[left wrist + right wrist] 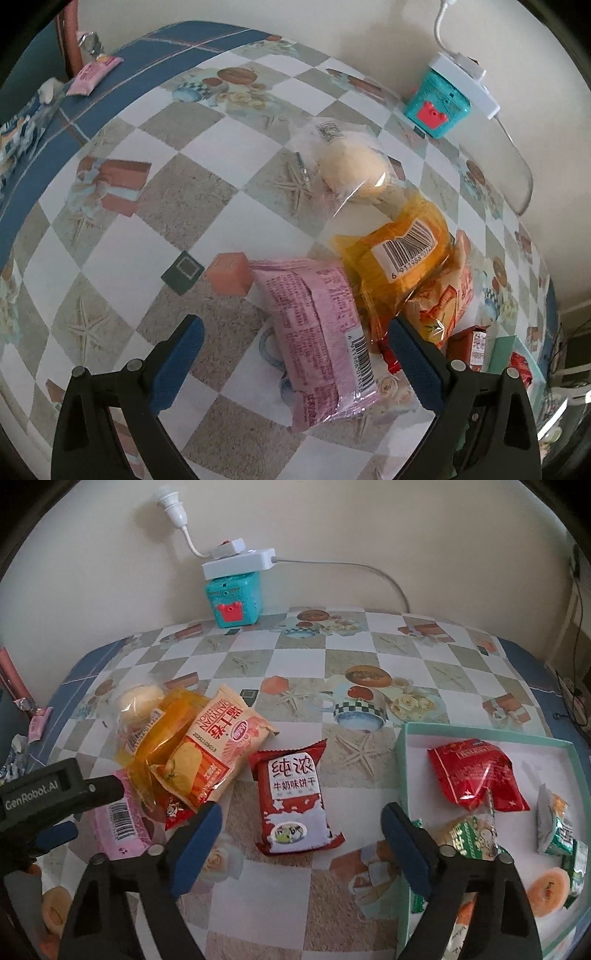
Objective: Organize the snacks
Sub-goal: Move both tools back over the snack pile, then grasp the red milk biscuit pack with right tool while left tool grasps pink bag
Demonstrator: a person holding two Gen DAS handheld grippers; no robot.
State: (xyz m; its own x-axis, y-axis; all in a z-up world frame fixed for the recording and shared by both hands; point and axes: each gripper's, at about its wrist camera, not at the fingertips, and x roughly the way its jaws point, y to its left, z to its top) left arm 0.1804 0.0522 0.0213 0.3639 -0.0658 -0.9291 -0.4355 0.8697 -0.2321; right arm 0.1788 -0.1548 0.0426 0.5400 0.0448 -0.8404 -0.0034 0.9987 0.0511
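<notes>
Where glossy crinkled packets (pixel 207 753) pile, flat red pouch (pixel 295 805) lies apart

Your left wrist view looks steeply down, close over the pink packet (pixel 325 343); your right wrist view faces the wall across the table (pixel 369 657) — both share the snack pile and the teal box (pixel 437 105).

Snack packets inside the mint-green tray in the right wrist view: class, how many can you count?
3. A red packet at the tray's far middle, a green-and-white packet nearer, beside the right tongs, and another green-and-white packet at the right. More may be hidden.
</notes>
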